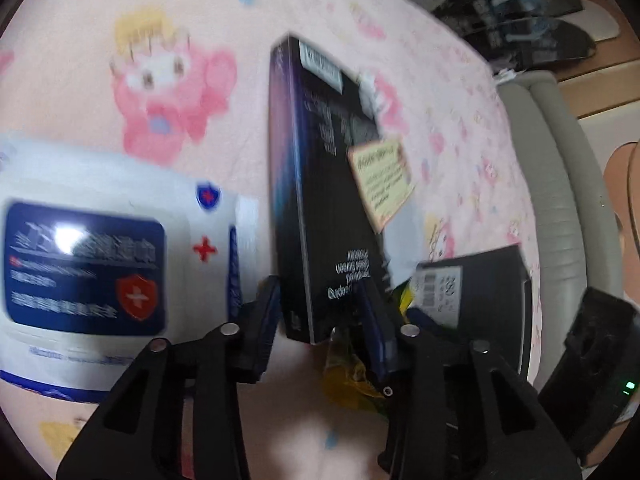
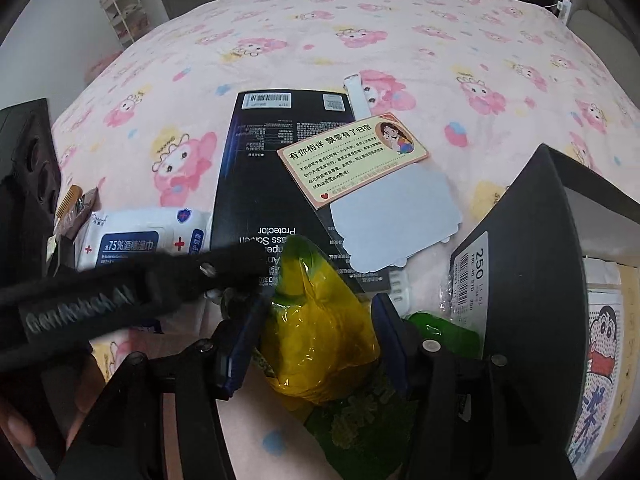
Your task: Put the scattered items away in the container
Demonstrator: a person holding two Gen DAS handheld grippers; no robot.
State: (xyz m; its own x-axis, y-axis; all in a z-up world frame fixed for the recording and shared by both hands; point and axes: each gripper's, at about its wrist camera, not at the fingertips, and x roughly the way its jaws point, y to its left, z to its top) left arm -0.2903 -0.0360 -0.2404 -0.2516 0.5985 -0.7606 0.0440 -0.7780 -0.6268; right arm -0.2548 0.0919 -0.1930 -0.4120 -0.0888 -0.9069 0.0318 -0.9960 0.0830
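**Box edge between the jaws**

Left gripper [image 1: 320,312] straddles the black box [image 1: 316,200] at its near end, jaws narrow; contact unclear. Right gripper [image 2: 316,332] brackets a yellow bag [image 2: 316,344], unpressed. Box: stiff, light, slick; pinch faces. Container [image 2: 532,248] at 3 o'clock.

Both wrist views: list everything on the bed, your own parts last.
black box: one, black, bed centre, edge between left jaws
card: one, yellow, on box
grey sheet: one, grey, under card
wipes pack: one, white-blue, left of box
yellow bag: one, yellow-green, between right jaws
container: one, black, right
bedsheet: pink, cartoon print
left gripper: black, around box edge
right gripper: black, around bag
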